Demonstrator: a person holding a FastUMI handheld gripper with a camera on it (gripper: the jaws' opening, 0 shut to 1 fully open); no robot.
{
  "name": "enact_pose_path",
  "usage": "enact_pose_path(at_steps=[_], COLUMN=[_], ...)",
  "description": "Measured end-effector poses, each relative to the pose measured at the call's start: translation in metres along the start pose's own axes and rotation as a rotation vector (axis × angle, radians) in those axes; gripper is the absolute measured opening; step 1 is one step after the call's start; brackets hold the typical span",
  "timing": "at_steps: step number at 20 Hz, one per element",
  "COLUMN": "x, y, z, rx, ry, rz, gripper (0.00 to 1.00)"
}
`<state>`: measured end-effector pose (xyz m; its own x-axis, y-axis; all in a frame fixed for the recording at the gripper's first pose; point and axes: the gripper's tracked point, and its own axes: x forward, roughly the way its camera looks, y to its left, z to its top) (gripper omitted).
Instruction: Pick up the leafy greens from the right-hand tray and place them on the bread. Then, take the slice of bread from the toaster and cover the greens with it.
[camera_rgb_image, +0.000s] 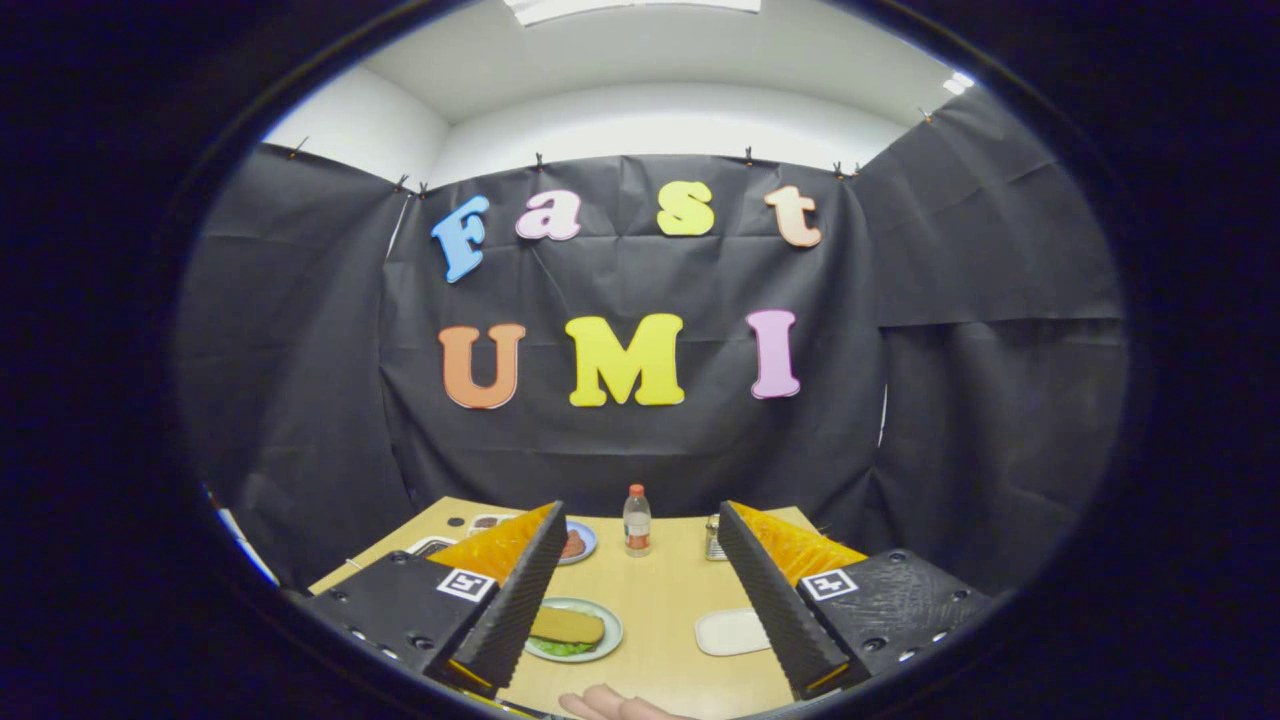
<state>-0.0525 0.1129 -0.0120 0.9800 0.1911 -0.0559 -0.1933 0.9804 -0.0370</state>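
Note:
My gripper (640, 545) is held above the near part of the wooden table (660, 590), its two black ribbed fingers (520, 590) spread wide apart with nothing between them. Below them, next to the left finger, a green-rimmed plate (612, 632) holds a slice of bread (566, 626) lying on leafy greens (560, 648), whose edge shows under it. A white tray (732, 632) lies flat on the table beside the right finger. The toaster (432, 546) is partly hidden behind the left finger.
A bottle with an orange cap (637, 520) stands at the table's far edge, a small jar (714, 537) to its right. A second plate with reddish food (578, 543) sits at the far left. A person's hand (610, 704) rests at the near edge.

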Motion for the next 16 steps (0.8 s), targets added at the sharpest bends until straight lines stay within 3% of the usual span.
enact_pose_path(at_steps=[16], x=[0.019], y=[-0.034], z=[-0.018], rx=[0.030], ry=[0.053], rz=[0.077], gripper=[0.96])
